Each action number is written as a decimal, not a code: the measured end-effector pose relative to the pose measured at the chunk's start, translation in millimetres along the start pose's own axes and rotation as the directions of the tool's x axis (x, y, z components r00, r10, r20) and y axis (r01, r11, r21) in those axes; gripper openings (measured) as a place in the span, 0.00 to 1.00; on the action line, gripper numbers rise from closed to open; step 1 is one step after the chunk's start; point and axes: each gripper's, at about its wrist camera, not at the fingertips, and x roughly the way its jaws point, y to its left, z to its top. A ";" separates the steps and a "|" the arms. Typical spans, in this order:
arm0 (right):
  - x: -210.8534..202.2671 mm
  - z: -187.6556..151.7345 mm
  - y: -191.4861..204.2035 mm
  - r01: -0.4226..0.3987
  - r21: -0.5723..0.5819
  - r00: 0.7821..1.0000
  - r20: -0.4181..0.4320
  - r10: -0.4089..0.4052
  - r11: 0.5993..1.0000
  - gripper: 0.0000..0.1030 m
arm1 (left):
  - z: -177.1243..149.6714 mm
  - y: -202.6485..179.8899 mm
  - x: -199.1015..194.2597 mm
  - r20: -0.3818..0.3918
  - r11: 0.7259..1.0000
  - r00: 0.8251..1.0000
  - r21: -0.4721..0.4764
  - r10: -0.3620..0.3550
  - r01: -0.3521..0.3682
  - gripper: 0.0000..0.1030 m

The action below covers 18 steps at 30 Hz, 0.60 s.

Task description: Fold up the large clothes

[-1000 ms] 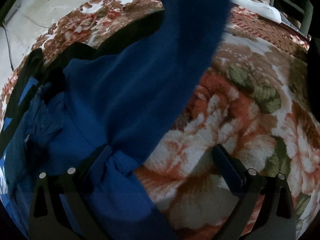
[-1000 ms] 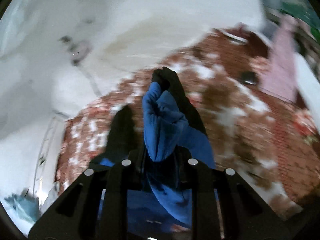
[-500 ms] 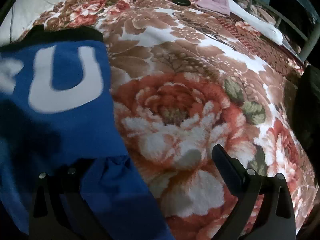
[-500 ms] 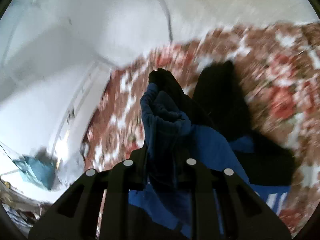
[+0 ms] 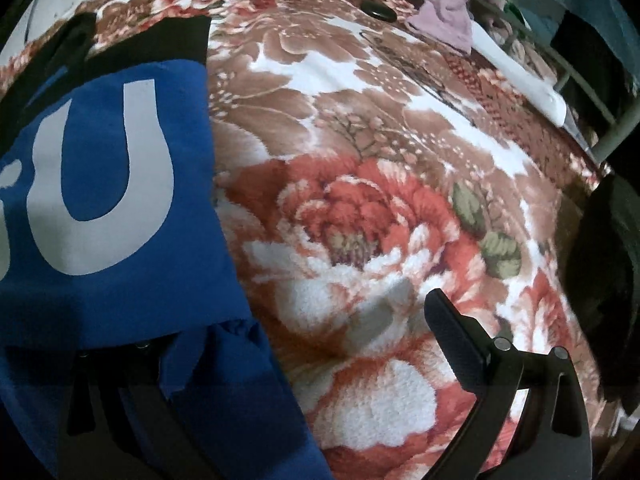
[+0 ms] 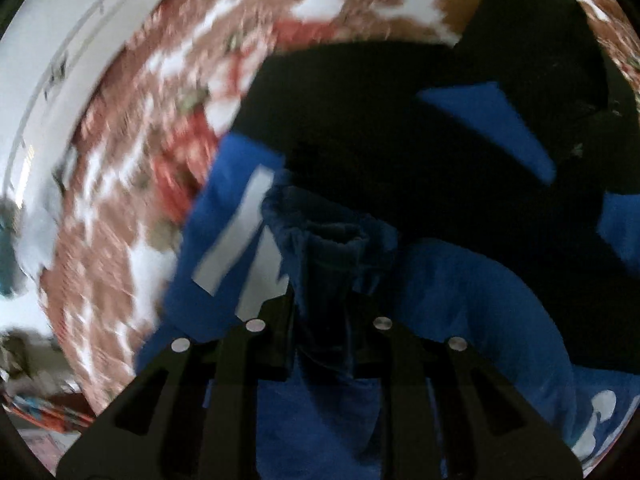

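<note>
Right gripper (image 6: 320,312) clenched on sweatshirt (image 5: 108,184) cuff, swung down over garment — sleeve now folded across. Left gripper (image 5: 304,344) released at blanket (image 5: 360,208) edge.

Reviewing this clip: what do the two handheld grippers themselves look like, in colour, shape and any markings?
Both are matte black. The left gripper shows a flat, ribbed-looking right finger on a curved, cut-out bracket with round silver fasteners; its other finger is mostly under blue cloth. The right gripper has two angular cut-out brackets carrying four silver fasteners. No cables, labels, hands or sleeves are visible.
</note>
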 end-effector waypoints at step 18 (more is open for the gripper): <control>-94.3 1.6 24.3 -0.132 -0.098 0.991 -0.041 0.128 0.986 0.95 | -32.7 16.0 -85.5 -0.071 0.994 0.997 0.106 0.016 -0.008 0.95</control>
